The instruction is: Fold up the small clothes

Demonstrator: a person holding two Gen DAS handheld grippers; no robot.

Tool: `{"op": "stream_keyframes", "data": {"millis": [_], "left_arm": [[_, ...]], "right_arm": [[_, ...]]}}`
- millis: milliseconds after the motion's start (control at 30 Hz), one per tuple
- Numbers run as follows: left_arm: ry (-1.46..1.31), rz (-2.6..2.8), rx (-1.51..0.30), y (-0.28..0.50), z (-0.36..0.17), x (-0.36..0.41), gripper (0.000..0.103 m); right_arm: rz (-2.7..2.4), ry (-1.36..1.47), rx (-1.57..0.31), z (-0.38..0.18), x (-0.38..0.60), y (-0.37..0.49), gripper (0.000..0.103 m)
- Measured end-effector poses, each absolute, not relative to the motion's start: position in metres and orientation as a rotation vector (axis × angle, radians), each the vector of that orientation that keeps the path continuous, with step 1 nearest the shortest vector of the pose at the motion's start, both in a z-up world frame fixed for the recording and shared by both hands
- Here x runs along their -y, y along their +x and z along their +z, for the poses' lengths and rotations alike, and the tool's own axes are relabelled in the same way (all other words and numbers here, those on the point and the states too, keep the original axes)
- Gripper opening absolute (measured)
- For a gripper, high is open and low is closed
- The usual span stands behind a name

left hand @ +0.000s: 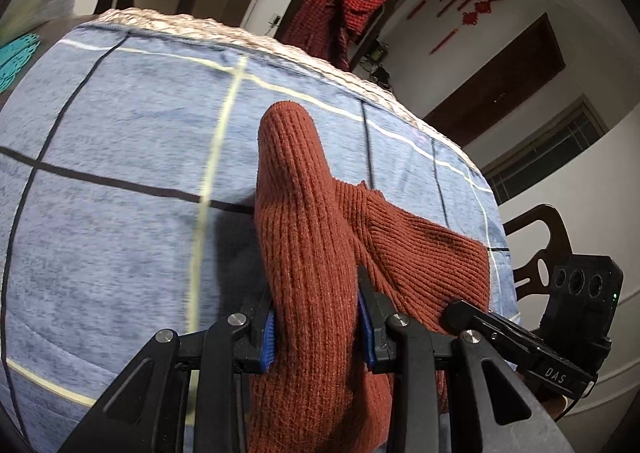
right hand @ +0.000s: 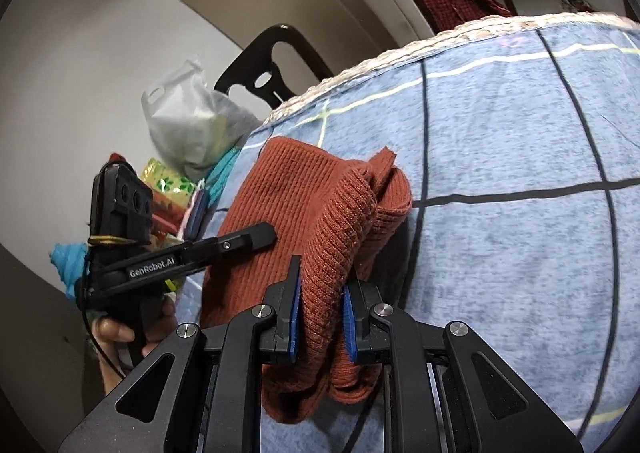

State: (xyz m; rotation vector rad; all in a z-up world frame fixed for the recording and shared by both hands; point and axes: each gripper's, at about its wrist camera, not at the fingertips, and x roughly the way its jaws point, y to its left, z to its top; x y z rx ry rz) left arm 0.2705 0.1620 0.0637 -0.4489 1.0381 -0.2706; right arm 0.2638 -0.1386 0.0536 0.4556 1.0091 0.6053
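Observation:
A rust-brown ribbed knit garment (left hand: 316, 221) lies on the blue checked tablecloth (left hand: 120, 141), partly lifted off it. My left gripper (left hand: 318, 329) is shut on a thick bunched fold of this knit, which stretches ahead to a rounded end. In the right wrist view the same garment (right hand: 304, 189) is draped and doubled over, and my right gripper (right hand: 322, 317) is shut on its ribbed edge. The right gripper's finger (left hand: 472, 315) shows at the garment's right side in the left wrist view. The left gripper (right hand: 256, 237) reaches onto the knit from the left, held by a hand (right hand: 116, 333).
The table (right hand: 500, 253) has a woven pale border (right hand: 400, 49). Dark wooden chairs (right hand: 272, 61) stand around it, one with a red checked cloth (left hand: 340, 5) hung on it. A plastic bag (right hand: 192, 121) and colourful packets (right hand: 164, 189) sit at the left table edge.

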Motion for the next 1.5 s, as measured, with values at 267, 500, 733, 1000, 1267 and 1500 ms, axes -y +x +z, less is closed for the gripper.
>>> {"op": "stream_keyframes", "data": {"millis": [267, 500, 733, 1000, 1267, 1500], "left_arm": [[-0.443, -0.239, -1.059, 0.27, 0.038, -0.174, 0.039], [-0.354, -0.195, -1.036, 0.264, 0.039, -0.172, 0.06], [-0.204, -0.106, -0.936, 0.235, 0.055, -0.165, 0.079], [-0.127, -0.015, -0.887, 0.184, 0.055, -0.148, 0.08], [-0.106, 0.041, -0.85, 0.143, 0.047, -0.142, 0.08], [-0.073, 0.051, -0.895, 0.126, 0.027, -0.132, 0.08]], "right_arm": [[0.508, 0.262, -0.983, 0.045, 0.122, 0.255, 0.018], [0.424, 0.148, -0.957, 0.04, 0.113, 0.252, 0.026], [0.317, 0.012, -0.857, 0.058, 0.107, 0.226, 0.052], [0.286, -0.001, -0.825, 0.055, 0.099, 0.179, 0.054], [0.28, -0.008, -0.863, 0.046, 0.096, 0.15, 0.054], [0.277, -0.009, -0.914, 0.033, 0.09, 0.134, 0.054]]}}
